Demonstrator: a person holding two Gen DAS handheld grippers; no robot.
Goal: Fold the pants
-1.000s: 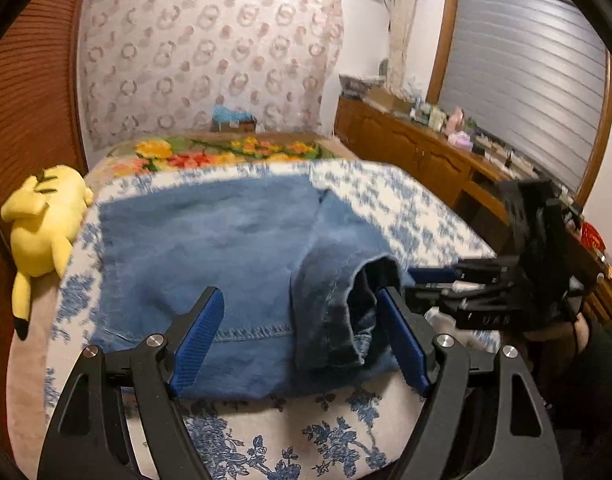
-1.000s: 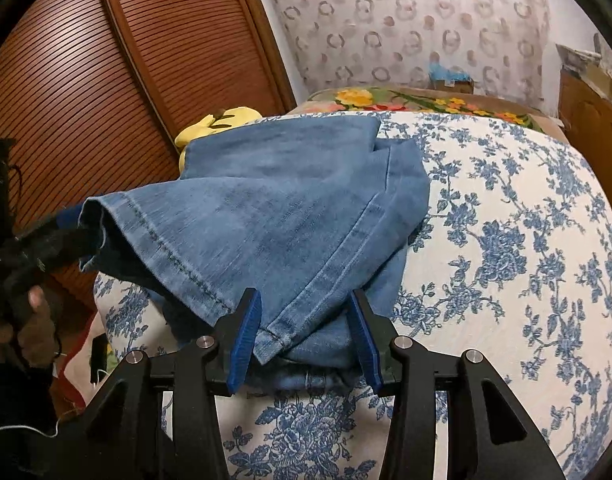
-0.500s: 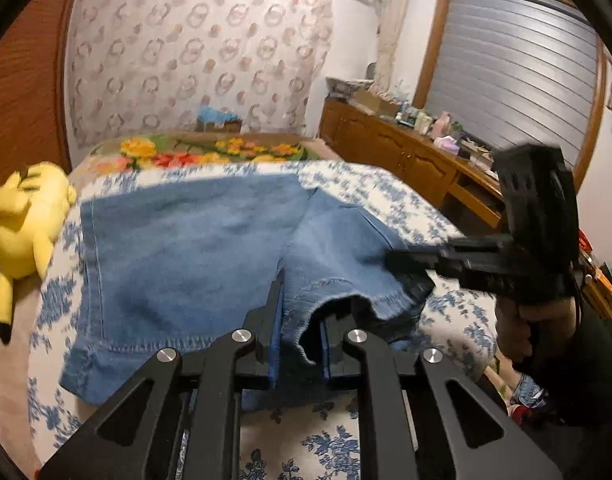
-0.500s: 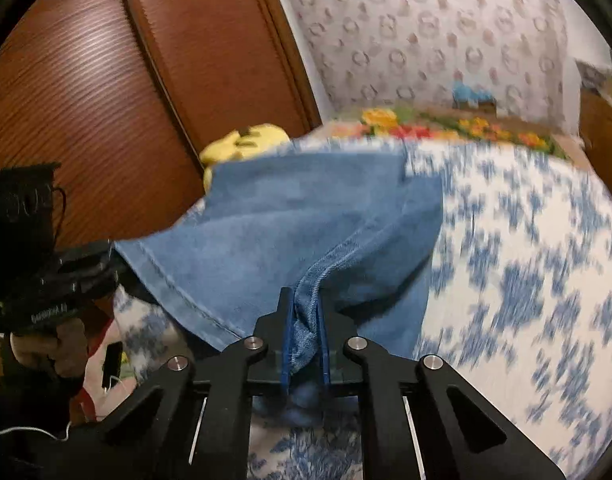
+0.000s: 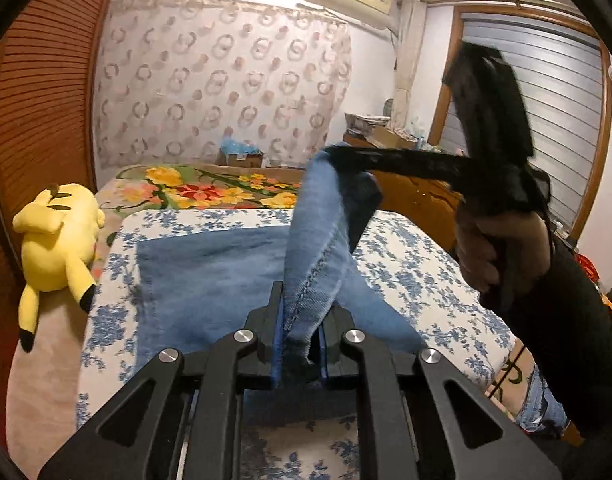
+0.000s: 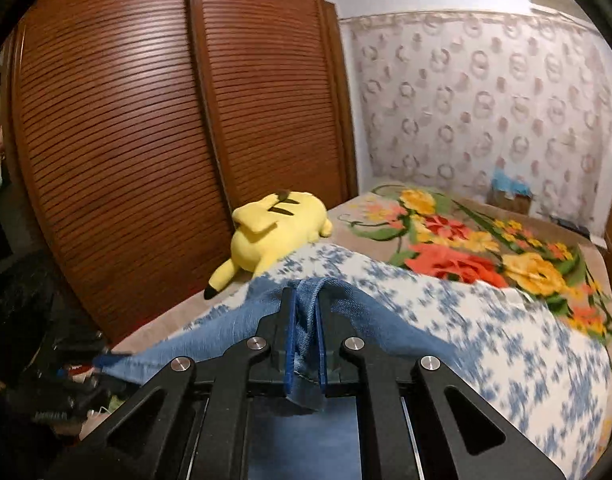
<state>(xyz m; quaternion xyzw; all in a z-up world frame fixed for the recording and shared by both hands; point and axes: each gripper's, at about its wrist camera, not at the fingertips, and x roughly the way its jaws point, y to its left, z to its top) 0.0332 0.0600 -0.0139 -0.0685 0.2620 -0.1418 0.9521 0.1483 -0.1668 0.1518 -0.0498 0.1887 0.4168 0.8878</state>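
Blue denim pants [image 5: 210,276] lie on the bed, partly folded. My left gripper [image 5: 302,308] is shut on the hem edge of a pant leg. That edge rises up to my right gripper [image 5: 337,156], seen in the left wrist view as a blurred black shape held in a hand. In the right wrist view my right gripper [image 6: 306,320] is shut on bunched denim [image 6: 361,312], and the stretched hem runs left to the left gripper [image 6: 102,360] at the frame's edge.
A yellow plush toy [image 5: 60,236] lies at the bed's left side, also in the right wrist view [image 6: 274,232]. A blue floral sheet [image 5: 417,276] and a flowered blanket [image 6: 465,248] cover the bed. A brown slatted wardrobe [image 6: 146,140] stands left. A wooden dresser [image 5: 417,196] stands right.
Both grippers closed on the pant leg's hem and lifted it off the bed. They now carry it up and toward the far end; the right gripper rose high.
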